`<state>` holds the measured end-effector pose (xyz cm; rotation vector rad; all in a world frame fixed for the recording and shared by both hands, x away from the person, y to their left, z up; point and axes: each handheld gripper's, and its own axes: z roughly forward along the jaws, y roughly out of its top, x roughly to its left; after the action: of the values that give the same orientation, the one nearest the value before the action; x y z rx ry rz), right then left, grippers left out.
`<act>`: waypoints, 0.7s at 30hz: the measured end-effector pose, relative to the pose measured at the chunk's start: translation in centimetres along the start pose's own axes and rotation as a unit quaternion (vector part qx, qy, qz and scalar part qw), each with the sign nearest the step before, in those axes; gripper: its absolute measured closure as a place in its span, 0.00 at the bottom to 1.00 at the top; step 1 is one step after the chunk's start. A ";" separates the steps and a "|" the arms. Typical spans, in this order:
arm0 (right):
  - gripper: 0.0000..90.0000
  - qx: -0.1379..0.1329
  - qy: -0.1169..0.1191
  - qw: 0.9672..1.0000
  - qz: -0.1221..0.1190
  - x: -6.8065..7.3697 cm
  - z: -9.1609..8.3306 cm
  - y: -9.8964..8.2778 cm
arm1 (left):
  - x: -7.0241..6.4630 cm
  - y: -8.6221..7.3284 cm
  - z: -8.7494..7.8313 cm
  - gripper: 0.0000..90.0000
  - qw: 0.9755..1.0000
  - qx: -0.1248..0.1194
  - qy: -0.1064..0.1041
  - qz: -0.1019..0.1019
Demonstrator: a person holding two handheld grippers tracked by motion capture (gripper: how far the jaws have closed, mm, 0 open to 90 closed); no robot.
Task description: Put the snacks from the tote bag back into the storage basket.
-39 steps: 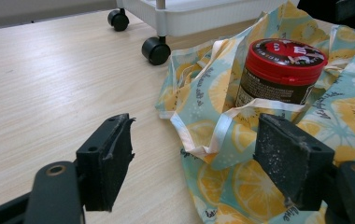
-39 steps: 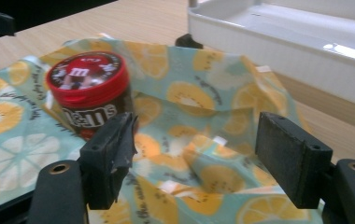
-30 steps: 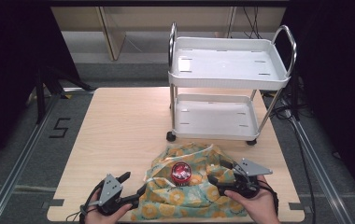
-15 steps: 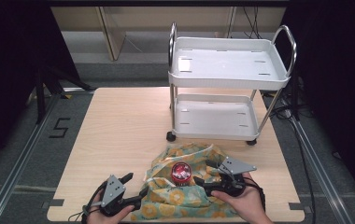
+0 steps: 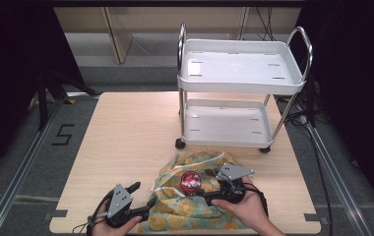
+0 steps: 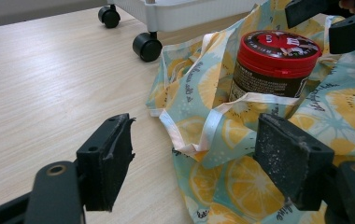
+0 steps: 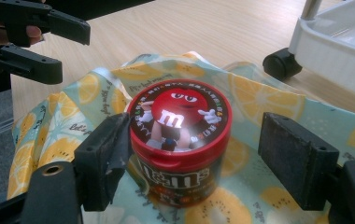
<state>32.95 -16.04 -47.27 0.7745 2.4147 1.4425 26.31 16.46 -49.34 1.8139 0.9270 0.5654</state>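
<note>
Two-tier white cart sits at the far right of the table, both shelves bare as far as the high view shows. So if the job is loading it, nothing is loaded yet.

Near it, at the near edge of the table, the lemon-print cloth bag lies crumpled and flat, its mouth facing left with the pale handle strap looping loose across the opening. The red-lidded candy jar stands upright on the bag fabric, roughly mid-bag, well short of the cart. Can't tell whether it sits inside the mouth or just on top of the folds.

Your right gripper is at the jar: jaws spread wide, one pad touching or just beside the jar's left side in the right gripper view, the other pad apart from it. No grip yet. Judgement: you're at the approach-to-grasp step, and the close, lift and move are all left.

Your left gripper hovers at the bag's left edge, jaws spread, holding nothing, lined up on the strap and bag rim. Looks like it's meant to pin or hold the bag while the jar comes out; that pinch isn't made either.

Overall: early. Both tools placed, nothing gripped, jar on the bag, cart unused.
</note>
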 end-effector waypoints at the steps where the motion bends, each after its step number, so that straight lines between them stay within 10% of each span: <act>1: 0.30 0.000 0.000 1.000 0.000 0.0 0.0 0.0 | 0.0 0.0 0.0 0.30 1.000 0.000 0.000 0.000; 21: 0.28 0.025 0.031 0.999 -0.003 -0.2 2.3 0.0 | -0.2 0.0 0.2 0.30 1.000 0.002 -0.006 0.011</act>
<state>34.13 -14.37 -48.43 0.7438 2.5057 1.4295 26.37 16.19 -49.40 1.8309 0.9014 0.5672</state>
